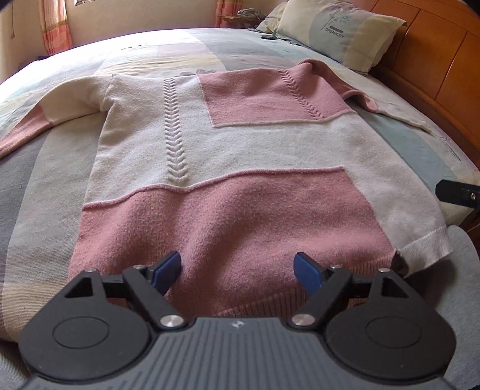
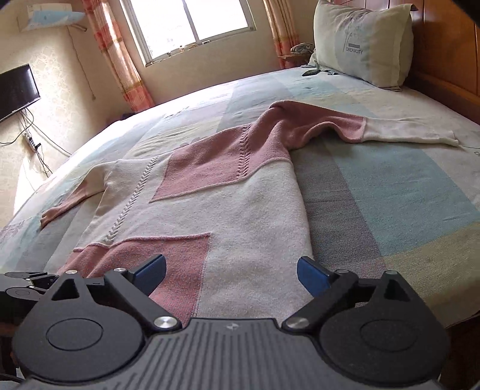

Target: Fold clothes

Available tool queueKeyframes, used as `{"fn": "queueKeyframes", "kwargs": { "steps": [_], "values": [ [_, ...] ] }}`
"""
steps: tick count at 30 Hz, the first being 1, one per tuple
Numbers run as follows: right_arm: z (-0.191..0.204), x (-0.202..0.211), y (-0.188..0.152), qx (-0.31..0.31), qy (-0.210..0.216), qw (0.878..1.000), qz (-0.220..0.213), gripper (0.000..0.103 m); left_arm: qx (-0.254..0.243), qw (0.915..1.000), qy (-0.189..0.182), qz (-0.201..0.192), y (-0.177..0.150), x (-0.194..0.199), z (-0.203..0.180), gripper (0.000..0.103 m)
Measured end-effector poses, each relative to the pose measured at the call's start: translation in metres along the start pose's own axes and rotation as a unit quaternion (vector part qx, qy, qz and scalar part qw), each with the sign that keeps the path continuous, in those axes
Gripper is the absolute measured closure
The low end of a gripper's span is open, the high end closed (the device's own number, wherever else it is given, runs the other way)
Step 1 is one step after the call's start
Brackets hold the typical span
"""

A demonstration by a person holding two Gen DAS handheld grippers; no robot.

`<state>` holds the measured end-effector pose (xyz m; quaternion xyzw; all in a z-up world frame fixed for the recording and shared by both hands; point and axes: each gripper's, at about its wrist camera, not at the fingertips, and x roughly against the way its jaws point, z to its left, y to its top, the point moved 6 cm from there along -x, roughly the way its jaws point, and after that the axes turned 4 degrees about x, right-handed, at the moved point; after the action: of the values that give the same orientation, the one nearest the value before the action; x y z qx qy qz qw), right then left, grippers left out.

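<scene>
Hovering over the sweater's [image 1: 228, 156] hem, both hand-held grippers [image 1: 238, 271] [image 2: 231, 274] gape empty.

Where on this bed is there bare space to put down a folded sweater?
The widest bare patch of the bed lies between the sweater body's right edge, its outstretched sleeve and the bed's right side. Another runs beyond the collar toward the window. The middle is covered; the pillow and a small dark object fill the headboard corner.

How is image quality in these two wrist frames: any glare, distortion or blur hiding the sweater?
Left wrist: far bed blown out by window light, edges bowed by fisheye, sweater sharp. Right wrist: window overexposed, glare across the bedspread, sweater evenly lit and readable.
</scene>
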<state>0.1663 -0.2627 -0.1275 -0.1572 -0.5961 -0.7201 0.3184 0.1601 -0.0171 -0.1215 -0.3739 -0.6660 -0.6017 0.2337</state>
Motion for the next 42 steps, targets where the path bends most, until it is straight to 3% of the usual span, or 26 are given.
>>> {"fn": "queueKeyframes", "kwargs": {
  "steps": [4, 8, 14, 15, 18, 23, 28, 35, 38, 42],
  "values": [
    [0.009, -0.004, -0.002, 0.033, -0.006, 0.999, 0.003, 0.001, -0.018, 0.9989, 0.007, -0.044, 0.040, -0.001, 0.007, 0.020],
    [0.034, -0.037, 0.008, 0.100, 0.004, 0.995, 0.016, 0.000, -0.053, 0.9965, 0.021, -0.061, 0.074, -0.027, 0.019, 0.020],
    [0.096, -0.112, 0.028, 0.231, 0.058, 0.971, 0.022, 0.000, -0.109, 0.9938, 0.013, -0.015, 0.095, -0.091, 0.045, 0.020],
    [0.103, -0.126, 0.030, 0.240, 0.069, 0.968, 0.031, 0.000, -0.113, 0.9935, 0.001, -0.011, 0.096, -0.095, 0.049, 0.013],
    [0.115, -0.158, 0.027, 0.264, 0.092, 0.957, 0.078, 0.000, -0.121, 0.9919, -0.039, -0.001, 0.100, -0.104, 0.057, 0.008],
    [0.121, -0.173, 0.026, 0.285, 0.104, 0.940, 0.156, 0.000, -0.105, 0.9916, -0.052, 0.055, 0.105, -0.104, 0.061, 0.005],
    [0.125, -0.180, 0.029, 0.282, 0.082, 0.924, 0.246, 0.000, -0.089, 0.9878, -0.062, 0.112, 0.110, -0.103, 0.064, 0.004],
    [0.133, -0.190, 0.031, 0.262, 0.031, 0.897, 0.355, 0.000, 0.019, 0.9715, -0.074, 0.225, 0.114, -0.088, 0.092, 0.006],
    [0.135, -0.199, 0.035, 0.261, 0.024, 0.879, 0.399, 0.000, 0.053, 0.9701, -0.082, 0.222, 0.140, -0.077, 0.104, 0.006],
    [0.138, -0.206, 0.036, 0.261, 0.013, 0.859, 0.441, 0.000, 0.045, 0.9734, -0.088, 0.206, 0.184, -0.063, 0.117, 0.006]
  ]
}}
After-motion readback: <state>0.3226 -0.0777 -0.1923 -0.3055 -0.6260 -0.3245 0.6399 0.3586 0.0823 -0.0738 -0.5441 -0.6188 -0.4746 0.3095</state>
